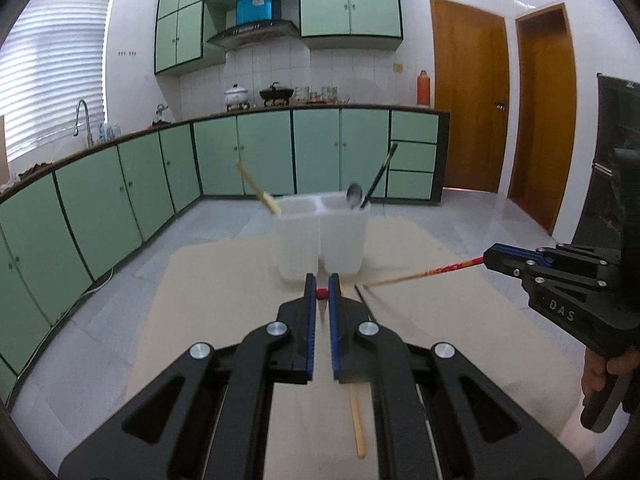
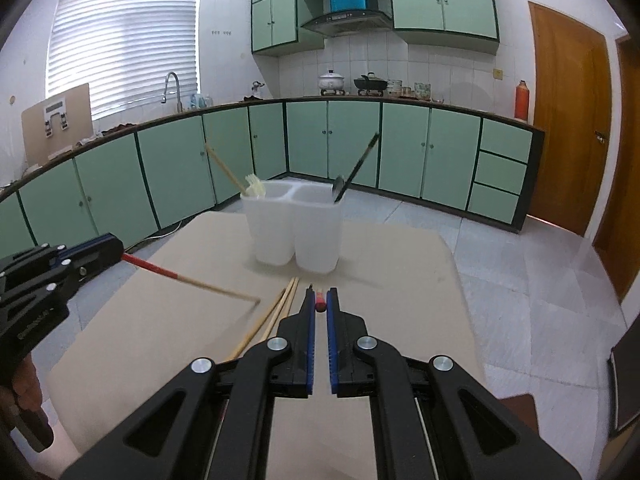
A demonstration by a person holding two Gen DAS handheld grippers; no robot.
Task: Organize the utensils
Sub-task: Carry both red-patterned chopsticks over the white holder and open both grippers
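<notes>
Left wrist view shows the left gripper [image 1: 322, 294] with its blue-lined jaws drawn close on the red end of a chopstick, which shows between the tips as a small red stub. From the right wrist view the same chopstick [image 2: 192, 280] runs out of that gripper [image 2: 108, 250], red near the jaws and pale wood beyond, slanting down so its far tip touches the beige table mat [image 2: 400, 280].

The right gripper [image 2: 319, 300] is likewise clamped on a red-ended chopstick (only the stub is seen between its fingers in its own view). In the left view it [image 1: 490, 258] holds that chopstick [image 1: 420, 274] pointing left and slightly downward, tip at the mat [image 1: 224, 280].

Behind both tips stands the white two-compartment holder [image 1: 320, 236], upright on the mat. Its left compartment holds a pale wooden-handled brush [image 2: 236, 180] leaning left; its right compartment holds a metal spoon [image 1: 354, 194] and a dark chopstick [image 1: 380, 174] leaning right.

Loose on the mat lie several wooden chopsticks [image 2: 276, 312], just left of the right gripper, angled toward the holder. One pale stick [image 1: 357, 424] shows beneath the left gripper, and a thin dark stick [image 1: 366, 300] lies beside it.

Green cabinets [image 2: 352, 140] line the kitchen behind.
</notes>
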